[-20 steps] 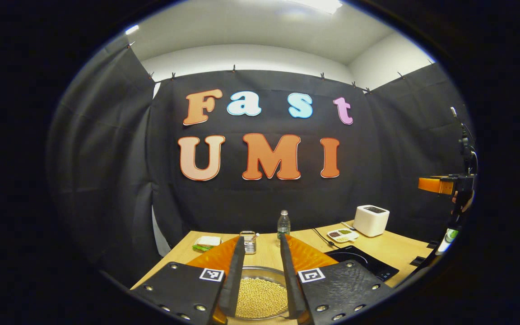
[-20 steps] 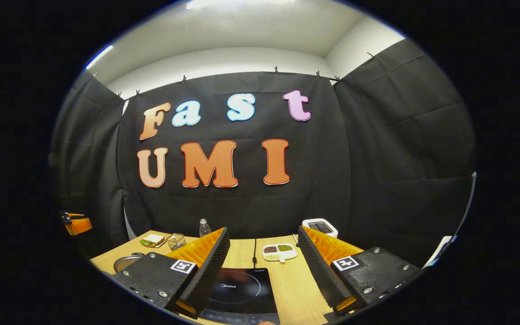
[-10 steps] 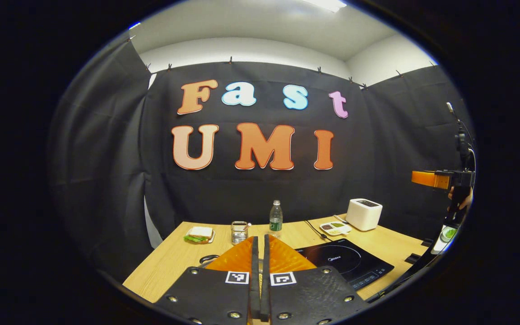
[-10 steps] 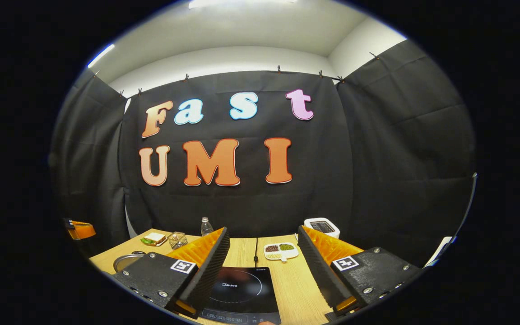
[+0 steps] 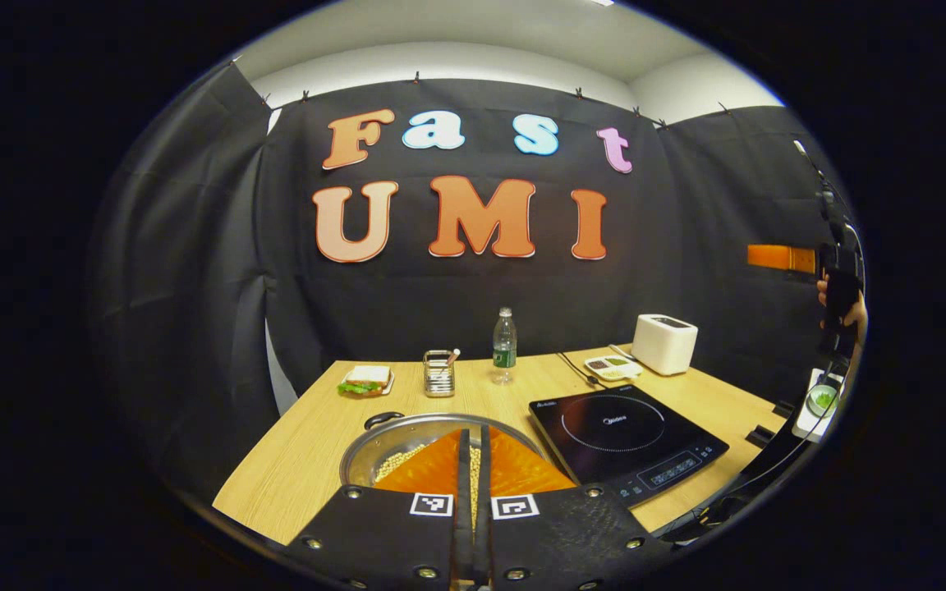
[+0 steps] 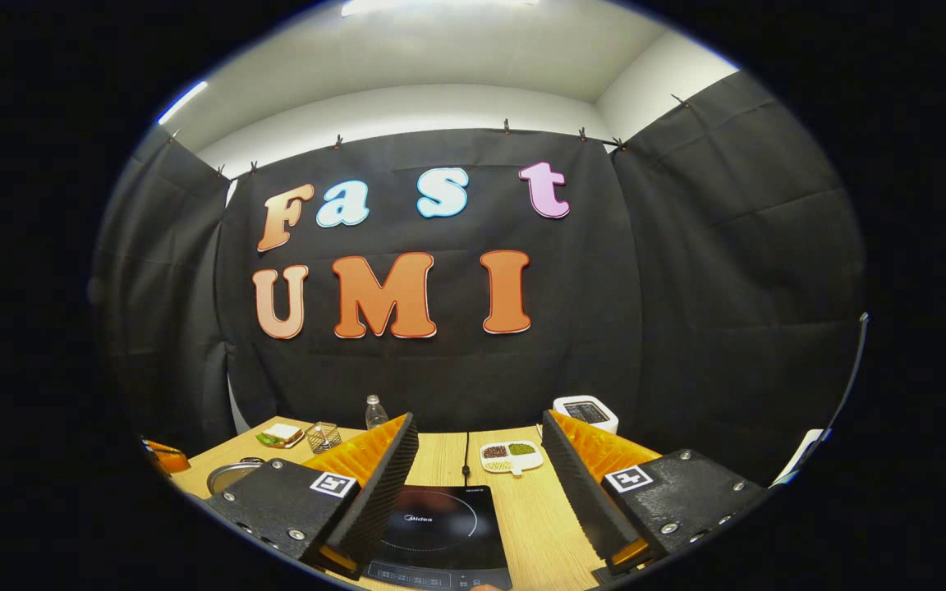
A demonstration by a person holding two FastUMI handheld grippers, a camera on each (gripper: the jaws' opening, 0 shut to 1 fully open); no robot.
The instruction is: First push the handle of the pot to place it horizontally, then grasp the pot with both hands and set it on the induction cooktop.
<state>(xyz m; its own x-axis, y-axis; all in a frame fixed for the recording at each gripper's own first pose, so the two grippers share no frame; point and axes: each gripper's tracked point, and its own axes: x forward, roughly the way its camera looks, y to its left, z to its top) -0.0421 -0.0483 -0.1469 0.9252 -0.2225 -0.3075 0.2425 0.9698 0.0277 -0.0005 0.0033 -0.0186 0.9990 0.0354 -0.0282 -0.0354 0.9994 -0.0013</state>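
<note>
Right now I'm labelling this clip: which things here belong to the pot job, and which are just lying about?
Job:
pot
induction cooktop
left claw
right claw

Lying about:
sandwich
wire holder
water bottle
toaster
divided dish

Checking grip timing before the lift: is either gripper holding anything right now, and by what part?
Nothing is held. The left gripper is shut on nothing above the pot; the right gripper is open above the induction cooktop.
</note>
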